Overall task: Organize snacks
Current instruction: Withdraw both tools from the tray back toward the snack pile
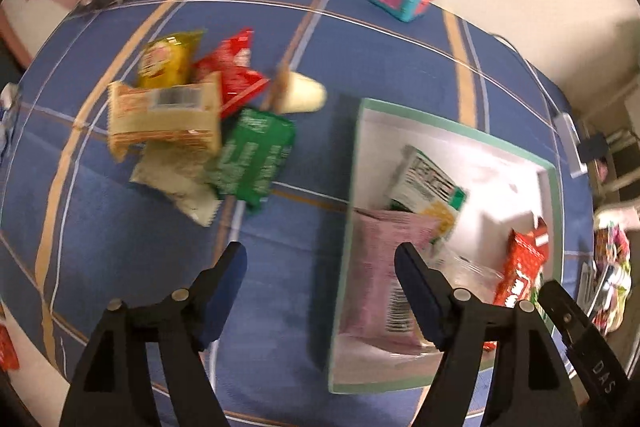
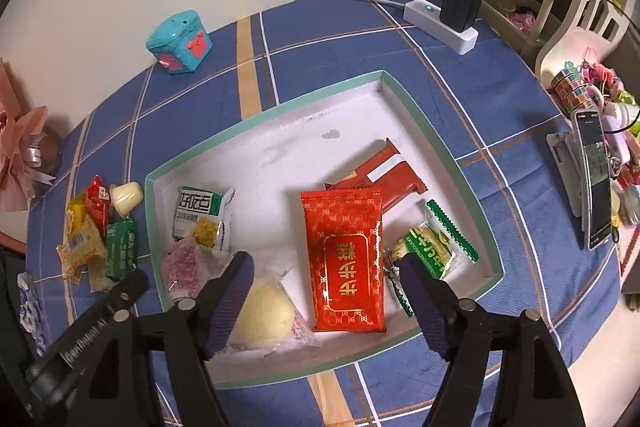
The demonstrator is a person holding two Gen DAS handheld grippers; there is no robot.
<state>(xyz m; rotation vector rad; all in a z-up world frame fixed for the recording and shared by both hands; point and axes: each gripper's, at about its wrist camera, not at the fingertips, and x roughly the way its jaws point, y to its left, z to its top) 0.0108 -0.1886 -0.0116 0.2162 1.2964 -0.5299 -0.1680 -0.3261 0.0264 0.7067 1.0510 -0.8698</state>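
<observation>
Tabletop (image 2: 500, 87) under a blue plaid cloth, wall along its far edge.

Tray (image 2: 442, 131), white inside with a green rim, sits mid-tabletop and holds most of the snacks. In it: a red pack (image 2: 344, 259) with gold lettering lying flat at centre; two brown-red bars (image 2: 384, 173) just beyond it, partly under its far end; a green-white packet (image 2: 434, 251) toward the tray's right wall; a bun (image 2: 262, 311) in clear wrap near the tray's near edge; a pink packet (image 2: 182, 265) at the near-left corner; a white-green packet (image 2: 202, 213) along the left wall.

Loose pile (image 1: 192, 123) on the cloth off the tray's left wall: yellow bag, red bag, tan wafer pack, green pack, pale pack, all overlapping. A jelly cup (image 2: 127, 195) lies at the pile's far side, close to the tray corner.

Teal box (image 2: 180, 43) near the far edge. Power strip (image 2: 440, 21) with a black plug at the far right corner. Phone (image 2: 594, 183) on a stand at the right edge.

Left claw (image 1: 320, 259): released, nothing between the jaws, above the cloth beside the tray's left wall. View blurred.

Right claw (image 2: 326, 269): released, empty, above the tray's near half; red pack and bun show between its jaws.
</observation>
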